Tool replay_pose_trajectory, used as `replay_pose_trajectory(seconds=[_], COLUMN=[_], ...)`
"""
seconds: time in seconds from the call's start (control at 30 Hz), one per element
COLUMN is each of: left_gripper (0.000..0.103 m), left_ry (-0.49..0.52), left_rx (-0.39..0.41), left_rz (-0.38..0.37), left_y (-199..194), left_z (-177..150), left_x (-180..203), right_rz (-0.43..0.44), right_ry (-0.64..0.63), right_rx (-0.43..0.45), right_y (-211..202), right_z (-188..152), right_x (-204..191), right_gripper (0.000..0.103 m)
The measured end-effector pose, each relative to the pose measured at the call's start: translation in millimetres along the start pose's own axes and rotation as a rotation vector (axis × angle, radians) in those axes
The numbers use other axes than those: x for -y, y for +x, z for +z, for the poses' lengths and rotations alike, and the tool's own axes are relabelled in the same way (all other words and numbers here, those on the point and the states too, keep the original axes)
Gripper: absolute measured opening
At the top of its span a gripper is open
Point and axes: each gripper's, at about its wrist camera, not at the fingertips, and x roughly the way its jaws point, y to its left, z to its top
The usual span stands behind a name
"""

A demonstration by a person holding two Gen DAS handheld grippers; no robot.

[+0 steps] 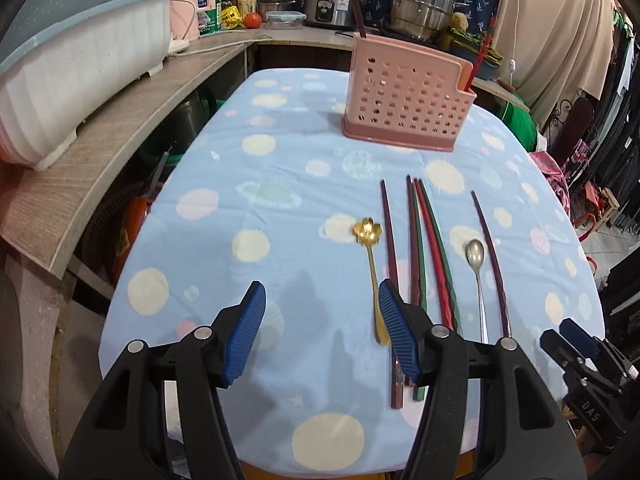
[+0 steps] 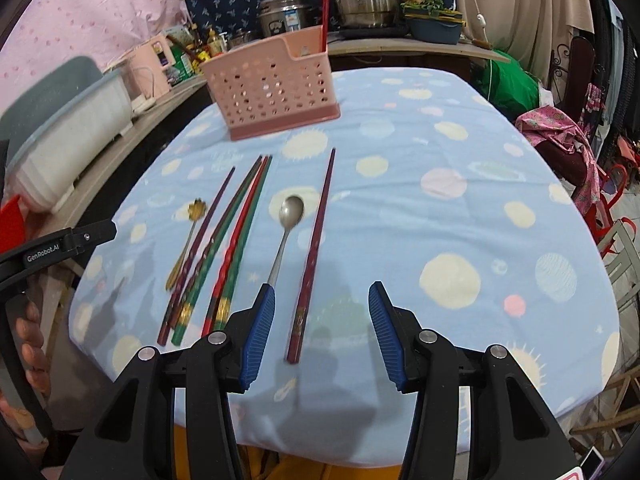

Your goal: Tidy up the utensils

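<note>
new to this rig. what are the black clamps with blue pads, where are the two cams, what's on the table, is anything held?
No robot arm here: a person carries a two-finger gripper in each hand. Each picture comes from a fisheye camera on one gripper, looking along its fingers. One view shows the left gripper, the other the right gripper. Both are open and hold nothing. On the blue tablecloth lie a gold spoon, a silver spoon and several chopsticks. Farther back stands a pink utensil holder with chopsticks already in it.
</note>
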Motion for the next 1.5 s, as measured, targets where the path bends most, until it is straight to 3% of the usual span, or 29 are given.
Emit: replay_pose_trajectory(seconds=[0.3, 1.07, 1.5], left_gripper=[0.056, 0.056, 0.051], left_ry=[0.028, 0.084, 0.102], left_rx=[-0.049, -0.129, -0.165], left_rz=[-0.007, -0.045, -0.066], left_y=[10.0, 22.5, 31.6], left_z=[-24.9, -51.5, -61.2], left_x=[9.5, 27.7, 35.3], right_rz=[-0.025, -0.069, -0.065], right_ry=[-0.037, -0.075, -0.062], right_rx=[-0.026, -0.033, -0.03], right_y=[14.0, 23.4, 22.9], right_z=[-16.6, -29.1, -29.7], right_x=[-7.5, -7.7, -6.2], right_gripper=[0.043, 0.007, 0.007])
